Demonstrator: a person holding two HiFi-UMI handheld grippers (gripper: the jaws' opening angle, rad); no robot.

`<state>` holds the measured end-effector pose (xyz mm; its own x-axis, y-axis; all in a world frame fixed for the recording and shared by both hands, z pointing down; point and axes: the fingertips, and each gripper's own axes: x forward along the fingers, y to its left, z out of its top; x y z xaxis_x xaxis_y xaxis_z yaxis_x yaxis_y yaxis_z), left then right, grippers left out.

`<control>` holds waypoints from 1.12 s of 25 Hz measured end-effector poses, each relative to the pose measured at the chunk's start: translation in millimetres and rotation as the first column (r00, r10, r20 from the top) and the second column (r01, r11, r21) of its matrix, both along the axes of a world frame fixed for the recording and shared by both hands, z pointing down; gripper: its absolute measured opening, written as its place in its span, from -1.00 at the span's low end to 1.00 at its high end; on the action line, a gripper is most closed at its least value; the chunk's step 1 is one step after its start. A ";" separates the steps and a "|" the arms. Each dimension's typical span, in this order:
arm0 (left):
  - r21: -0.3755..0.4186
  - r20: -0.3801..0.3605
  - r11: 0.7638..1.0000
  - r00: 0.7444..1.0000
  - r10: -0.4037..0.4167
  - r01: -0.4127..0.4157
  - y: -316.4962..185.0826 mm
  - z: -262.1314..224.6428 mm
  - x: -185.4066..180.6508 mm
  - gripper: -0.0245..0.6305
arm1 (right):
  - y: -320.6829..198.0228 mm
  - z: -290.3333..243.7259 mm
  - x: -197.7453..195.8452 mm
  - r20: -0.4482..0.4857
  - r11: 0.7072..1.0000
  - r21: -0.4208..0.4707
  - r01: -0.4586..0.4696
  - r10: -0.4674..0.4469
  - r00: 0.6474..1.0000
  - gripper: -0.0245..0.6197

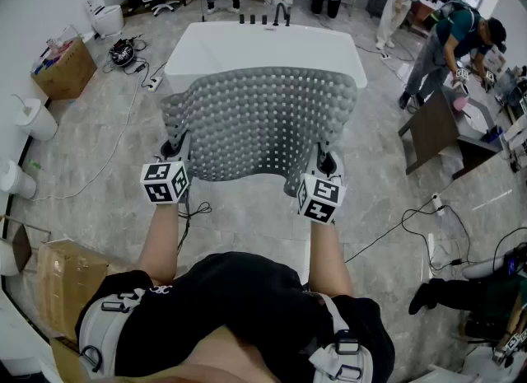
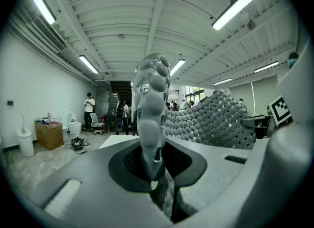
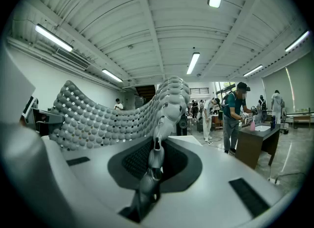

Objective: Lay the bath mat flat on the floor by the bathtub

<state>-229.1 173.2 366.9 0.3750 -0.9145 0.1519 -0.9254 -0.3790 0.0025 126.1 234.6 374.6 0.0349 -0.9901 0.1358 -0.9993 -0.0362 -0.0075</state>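
A grey bath mat (image 1: 262, 122) covered in round pebble bumps hangs spread in the air between my two grippers, in front of the white bathtub (image 1: 265, 50). My left gripper (image 1: 174, 152) is shut on the mat's near left edge, which stands pinched upright between the jaws as the mat edge (image 2: 151, 124) in the left gripper view. My right gripper (image 1: 326, 164) is shut on the near right edge, seen as a thin bumpy mat strip (image 3: 162, 129) running up from the jaws. The mat sags a little in the middle and hides part of the tub's near rim.
Grey tiled floor (image 1: 247, 208) lies between me and the tub. Cables (image 1: 123, 126) trail at the left, more cables (image 1: 428, 225) at the right. A cardboard box (image 1: 66, 68) and toilets (image 1: 103, 17) stand at the left. People work at a dark desk (image 1: 436, 126) on the right.
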 end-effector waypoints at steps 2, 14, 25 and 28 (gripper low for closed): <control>-0.001 0.002 1.000 1.000 0.003 -0.003 0.3 0.0 1.8 -0.74 | 0.3 1.3 0.1 -0.006 1.000 -0.006 -0.006 0.006 1.000 -0.82; -0.007 -0.015 1.000 1.000 -0.002 0.002 6.8 4.6 -17.3 -0.74 | 0.4 7.8 -26.5 0.012 0.999 -0.022 0.029 -0.029 1.000 -0.81; -0.007 -0.027 1.000 0.999 0.027 -0.027 9.9 16.2 -53.9 -0.75 | 10.3 16.7 -65.5 -0.009 1.000 -0.020 0.010 -0.011 1.000 -0.81; -0.016 -0.033 0.999 0.999 0.034 -0.035 11.3 22.6 -62.6 -0.75 | 16.5 20.2 -74.2 -0.011 1.000 -0.017 0.003 -0.003 1.000 -0.81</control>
